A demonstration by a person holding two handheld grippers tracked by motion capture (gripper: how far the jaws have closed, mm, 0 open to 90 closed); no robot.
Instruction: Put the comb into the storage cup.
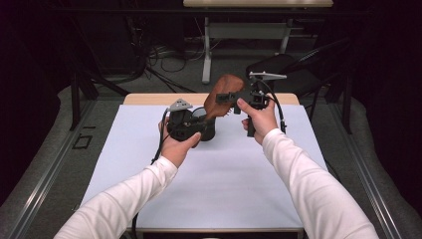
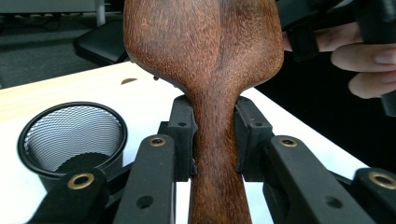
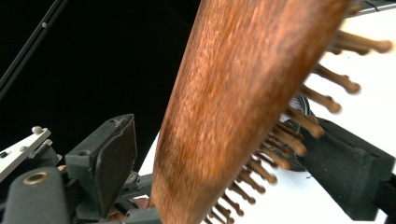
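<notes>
Holding the wooden hairbrush [image 1: 224, 95] above the bench [image 1: 209, 179], you had your left hand-held gripper [image 2: 215, 135] clenched on its narrow handle, the paddle head raised and tilted away from you. Your right hand-held gripper [image 1: 230, 97] stood released, its jaws spread either side of the head with the wooden bristles [image 3: 299, 121] toward one pad, touching neither as far as I could tell. That looked like a handover being set up. The black mesh cup [image 2: 74, 135] stood just beside, probably the brush's destination.

White long sleeves [image 1: 308, 184]; black claws w/ brass rivets [image 2: 80, 181], grey tri plates [image 1: 179, 105], black cables.
</notes>
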